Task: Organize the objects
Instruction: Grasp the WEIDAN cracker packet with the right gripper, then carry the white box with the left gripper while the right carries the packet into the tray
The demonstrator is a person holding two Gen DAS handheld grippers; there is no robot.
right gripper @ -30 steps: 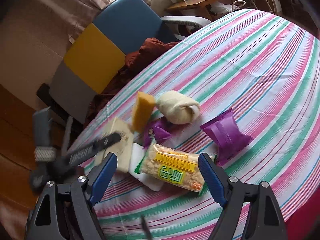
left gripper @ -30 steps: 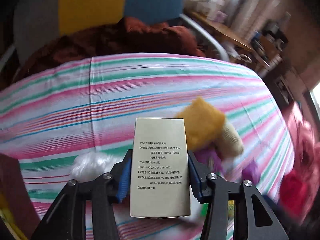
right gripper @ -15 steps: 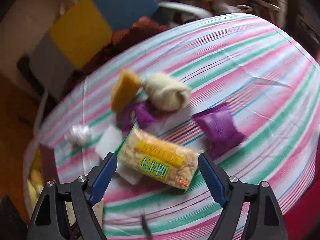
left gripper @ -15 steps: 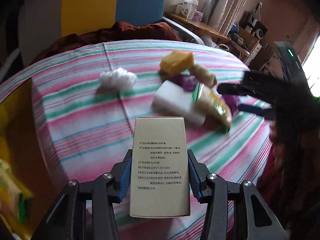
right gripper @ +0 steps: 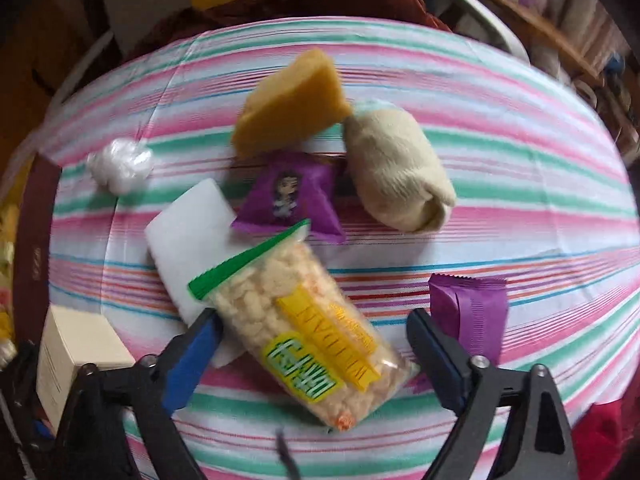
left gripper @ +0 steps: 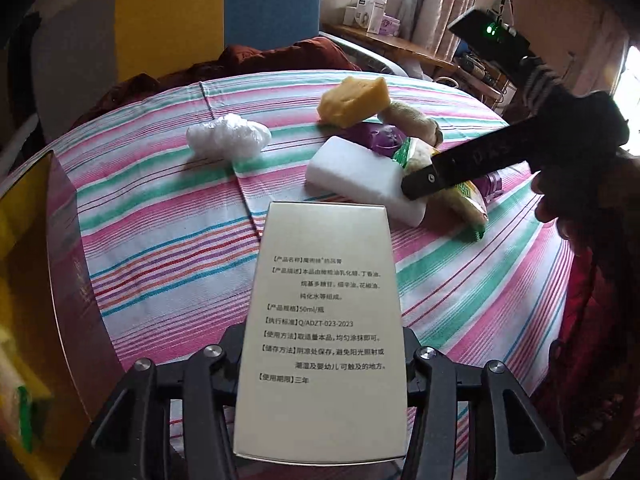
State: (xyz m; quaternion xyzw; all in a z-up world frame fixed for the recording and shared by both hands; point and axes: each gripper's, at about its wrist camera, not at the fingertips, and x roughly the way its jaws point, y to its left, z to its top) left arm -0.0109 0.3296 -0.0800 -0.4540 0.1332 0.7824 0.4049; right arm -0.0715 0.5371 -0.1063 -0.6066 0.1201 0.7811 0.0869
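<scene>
Since 1 s ago my right gripper [right gripper: 312, 344] swung down over the clear puffed-snack packet w/ green seal [right gripper: 304, 332] on the striped surface [right gripper: 500, 208], fingers just opened wide, straddling it, not pressing. Left gripper [left gripper: 320, 364] clamps the pale printed carton [left gripper: 320, 332]. Next: lower, close on packet.

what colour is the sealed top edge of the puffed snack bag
Green, on the puffed snack bag; it shows best in the right wrist view.

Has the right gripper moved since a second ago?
Yes. The right gripper came down over the snack bag, jaws just opening wider, nothing gripped.
</scene>
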